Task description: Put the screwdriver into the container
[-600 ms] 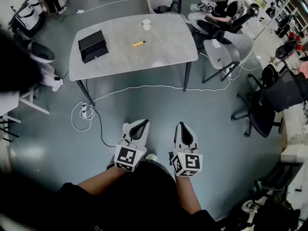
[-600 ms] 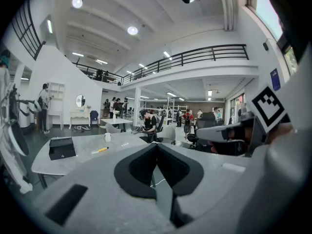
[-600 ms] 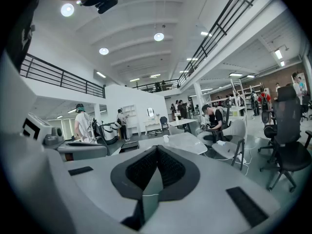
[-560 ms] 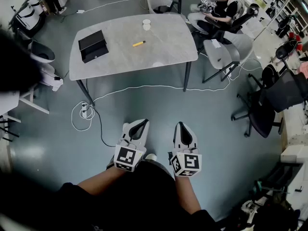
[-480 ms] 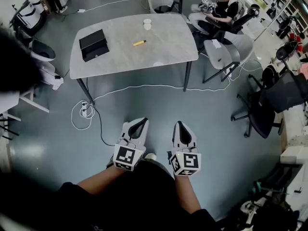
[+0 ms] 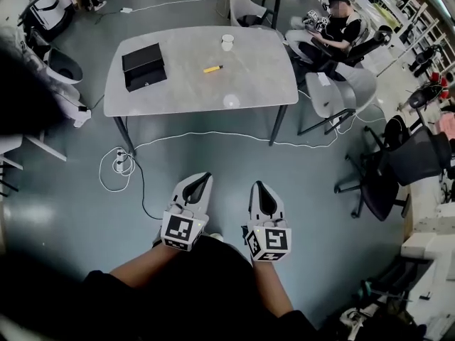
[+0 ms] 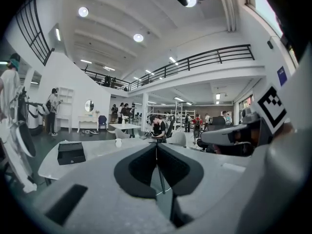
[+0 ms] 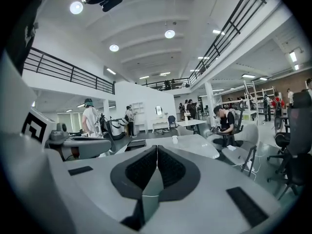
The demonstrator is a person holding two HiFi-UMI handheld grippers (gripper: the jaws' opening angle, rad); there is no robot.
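A yellow screwdriver (image 6: 212,69) lies on the grey table (image 6: 249,84) far ahead in the head view. A black box-like container (image 6: 143,67) sits on the table's left part, also seen in the left gripper view (image 7: 70,152). My left gripper (image 6: 201,181) and right gripper (image 6: 260,188) hang side by side over the floor, well short of the table, both shut and empty. In the left gripper view the gripper (image 7: 156,146) has its jaws pressed together. The right gripper (image 8: 156,148) looks the same in its own view.
A white cup (image 6: 227,42) stands at the table's far edge. A white cable (image 6: 213,131) and power strip (image 6: 119,163) lie on the floor before the table. Chairs (image 6: 341,91) stand at the right, where a person sits (image 6: 335,21). Several people stand in the background.
The table and all on it have shifted slightly down and right in the head view. Both grippers stay shut and side by side.
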